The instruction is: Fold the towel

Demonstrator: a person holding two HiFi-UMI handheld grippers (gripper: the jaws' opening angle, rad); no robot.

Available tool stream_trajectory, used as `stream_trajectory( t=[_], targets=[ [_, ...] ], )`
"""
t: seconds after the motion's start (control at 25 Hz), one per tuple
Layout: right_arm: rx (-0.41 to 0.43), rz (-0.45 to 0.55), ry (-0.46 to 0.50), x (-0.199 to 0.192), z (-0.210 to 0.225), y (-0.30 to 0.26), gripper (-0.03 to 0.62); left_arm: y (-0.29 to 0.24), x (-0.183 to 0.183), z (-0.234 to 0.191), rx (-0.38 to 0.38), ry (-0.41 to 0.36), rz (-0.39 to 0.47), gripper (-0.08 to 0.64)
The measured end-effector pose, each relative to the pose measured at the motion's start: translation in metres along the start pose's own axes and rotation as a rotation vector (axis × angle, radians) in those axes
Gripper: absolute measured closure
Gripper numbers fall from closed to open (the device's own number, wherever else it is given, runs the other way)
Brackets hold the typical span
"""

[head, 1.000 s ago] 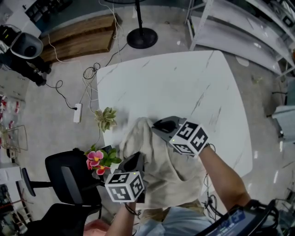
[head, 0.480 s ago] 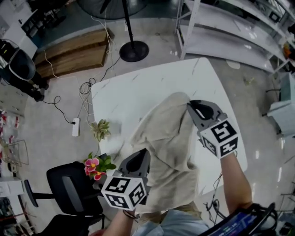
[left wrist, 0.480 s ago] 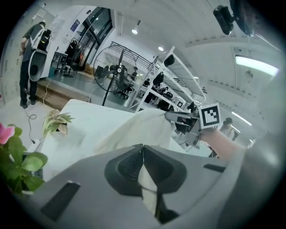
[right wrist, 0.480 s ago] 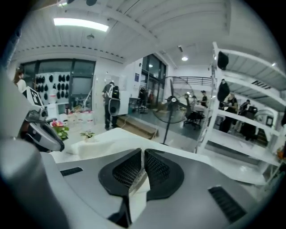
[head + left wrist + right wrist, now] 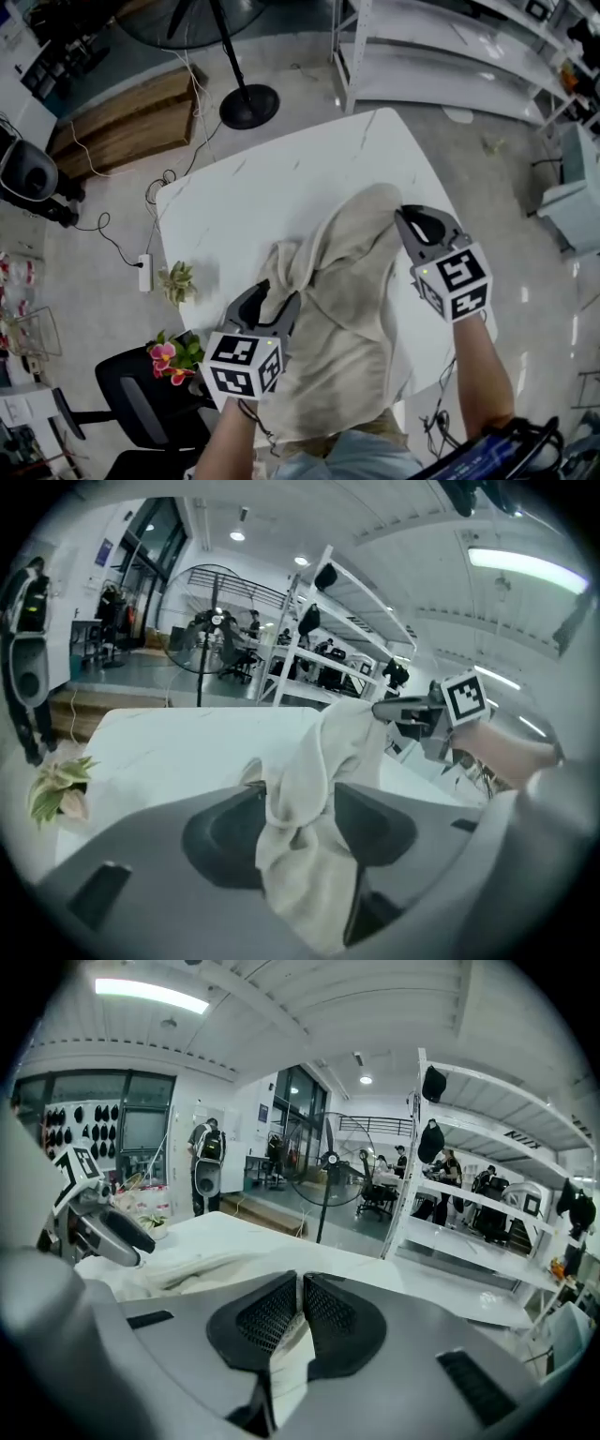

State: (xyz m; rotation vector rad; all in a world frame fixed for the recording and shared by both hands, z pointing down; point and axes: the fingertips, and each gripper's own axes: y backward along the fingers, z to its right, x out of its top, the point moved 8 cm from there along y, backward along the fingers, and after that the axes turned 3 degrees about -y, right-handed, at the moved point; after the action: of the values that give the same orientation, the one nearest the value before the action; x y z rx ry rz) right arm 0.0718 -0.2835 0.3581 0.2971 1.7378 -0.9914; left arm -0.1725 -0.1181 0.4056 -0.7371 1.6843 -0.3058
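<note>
A beige towel (image 5: 347,281) lies bunched on the white marble table (image 5: 281,178), and its near end hangs over the front edge. My right gripper (image 5: 405,214) is shut on one end of the towel and holds it raised over the table's right side; cloth shows between its pads (image 5: 300,1283). My left gripper (image 5: 275,298) is at the towel's left edge. Its jaws have just been opening. They stand apart, and a twisted fold of the towel (image 5: 309,761) still hangs loosely between them (image 5: 298,799).
A small potted plant (image 5: 176,279) and pink flowers (image 5: 167,354) sit by the table's left side, above a black chair (image 5: 141,403). A fan stand (image 5: 248,105) and a wooden platform (image 5: 122,122) lie beyond the table. White shelving (image 5: 441,56) stands at the far right.
The right gripper has carried its towel end up and across to the right, stretching the cloth over the table. The left gripper's jaws, shut on the towel before, now stand apart.
</note>
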Motion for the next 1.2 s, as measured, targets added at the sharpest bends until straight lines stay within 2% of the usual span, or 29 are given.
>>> stream_trajectory(
  t=[0.08, 0.2, 0.28, 0.48, 0.52, 0.6, 0.64, 0.76, 0.92, 1.08, 1.2],
  targets=[
    [0.017, 0.000, -0.010, 0.001, 0.001, 0.000, 0.555, -0.009, 0.001, 0.004, -0.026, -0.086, -0.003, 0.293],
    [0.032, 0.008, -0.022, 0.005, 0.004, 0.000, 0.555, -0.018, -0.003, 0.016, -0.067, -0.217, -0.002, 0.262],
    [0.043, 0.014, -0.027, 0.007, 0.006, -0.001, 0.555, -0.025, -0.008, 0.020, -0.076, -0.260, -0.016, 0.252],
    [0.073, 0.026, -0.016, 0.013, 0.002, 0.001, 0.555, -0.046, -0.012, 0.009, -0.011, -0.252, -0.067, 0.269],
    [0.079, 0.027, -0.013, 0.014, 0.001, 0.002, 0.555, -0.048, -0.012, 0.005, 0.014, -0.254, -0.074, 0.305],
    [0.087, 0.031, -0.007, 0.012, 0.001, 0.002, 0.555, -0.050, -0.012, -0.001, 0.051, -0.249, -0.076, 0.488],
    [0.090, 0.032, -0.004, 0.011, 0.001, 0.002, 0.555, -0.049, -0.010, -0.004, 0.056, -0.239, -0.073, 0.531],
    [0.086, 0.039, 0.001, 0.009, 0.004, 0.002, 0.555, -0.044, 0.004, -0.015, 0.067, -0.186, -0.050, 0.539],
    [0.060, 0.047, 0.020, 0.013, 0.009, 0.000, 0.555, -0.037, 0.042, -0.043, 0.148, -0.149, 0.012, 0.540],
    [0.017, 0.071, 0.024, 0.021, 0.018, -0.009, 0.555, -0.044, 0.093, -0.066, 0.236, -0.223, 0.054, 0.540],
    [-0.007, 0.084, 0.034, 0.027, 0.023, -0.018, 0.555, -0.057, 0.126, -0.076, 0.270, -0.289, 0.079, 0.540]
  ],
)
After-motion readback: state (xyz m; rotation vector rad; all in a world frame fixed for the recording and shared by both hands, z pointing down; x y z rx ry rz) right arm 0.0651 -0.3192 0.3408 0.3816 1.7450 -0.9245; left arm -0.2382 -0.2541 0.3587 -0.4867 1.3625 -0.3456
